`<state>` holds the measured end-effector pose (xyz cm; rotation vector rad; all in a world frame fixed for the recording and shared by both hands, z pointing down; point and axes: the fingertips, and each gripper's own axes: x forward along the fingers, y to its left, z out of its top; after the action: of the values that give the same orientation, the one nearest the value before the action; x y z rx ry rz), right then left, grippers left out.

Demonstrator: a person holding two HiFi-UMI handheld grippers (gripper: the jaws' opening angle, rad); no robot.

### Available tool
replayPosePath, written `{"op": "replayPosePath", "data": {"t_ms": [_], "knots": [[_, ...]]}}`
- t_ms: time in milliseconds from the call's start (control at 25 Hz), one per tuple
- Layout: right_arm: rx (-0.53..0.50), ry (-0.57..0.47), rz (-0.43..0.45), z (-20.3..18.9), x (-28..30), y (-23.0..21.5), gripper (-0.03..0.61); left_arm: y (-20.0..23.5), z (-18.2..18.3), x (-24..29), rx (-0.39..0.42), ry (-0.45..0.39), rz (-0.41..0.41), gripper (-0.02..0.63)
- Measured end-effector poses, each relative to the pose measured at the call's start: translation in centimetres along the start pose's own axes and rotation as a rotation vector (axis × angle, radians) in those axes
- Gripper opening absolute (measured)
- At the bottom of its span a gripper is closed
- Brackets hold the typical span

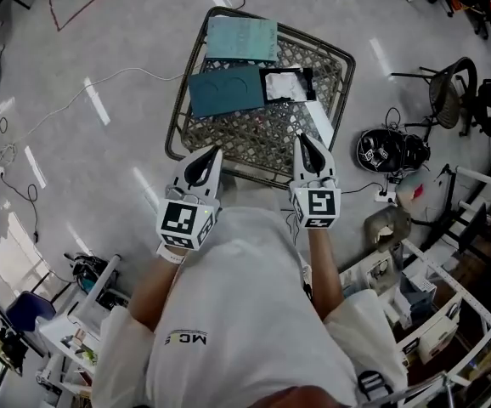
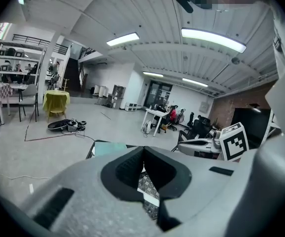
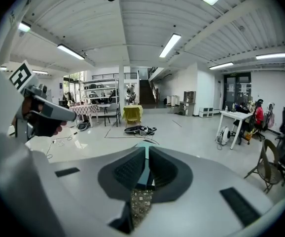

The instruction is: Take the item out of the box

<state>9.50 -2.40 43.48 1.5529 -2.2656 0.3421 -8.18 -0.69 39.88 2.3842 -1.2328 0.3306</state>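
A dark teal box [image 1: 226, 90] lies on a small table [image 1: 228, 138] covered with patterned cloth. A lighter teal lid [image 1: 242, 38] lies at the table's far edge. Right of the box lies a black tray holding something white [image 1: 286, 84], and a white strip [image 1: 318, 120] runs along the right edge. My left gripper [image 1: 214, 151] hovers at the table's near edge, jaws together and empty. My right gripper [image 1: 301, 137] is level with it to the right, also shut and empty. The left gripper view shows the lid [image 2: 110, 148] beyond the closed fingertips [image 2: 143, 149].
A black helmet [image 1: 390, 151] lies on the floor right of the table, with a dark chair [image 1: 449, 92] behind it. Cables [image 1: 84, 92] trail over the floor at the left. White shelving with clutter [image 1: 432, 313] stands at the lower right.
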Motion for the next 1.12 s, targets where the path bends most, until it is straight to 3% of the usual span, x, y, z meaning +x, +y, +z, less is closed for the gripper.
{"op": "replayPosePath", "data": {"t_ms": [240,400,840,1120], "knots": [[0.013,0.049,0.059,-2.5,4.8,-1.7,0.029,0.1,-1.3,3.5,-0.020,0.055,0.033,0.023],[0.098,0.067,0.108,-4.2,8.5,-2.7,0.034,1.1,-2.2,5.9,-0.042,0.059,0.065,0.023],[0.013,0.177,0.132,-10.0,16.7,-5.1,0.067,2.6,-5.6,11.1,-0.064,0.128,0.118,0.023],[-0.087,0.295,0.180,-13.6,20.0,-6.5,0.072,2.1,-7.0,14.1,-0.077,0.161,0.100,0.023]]}}
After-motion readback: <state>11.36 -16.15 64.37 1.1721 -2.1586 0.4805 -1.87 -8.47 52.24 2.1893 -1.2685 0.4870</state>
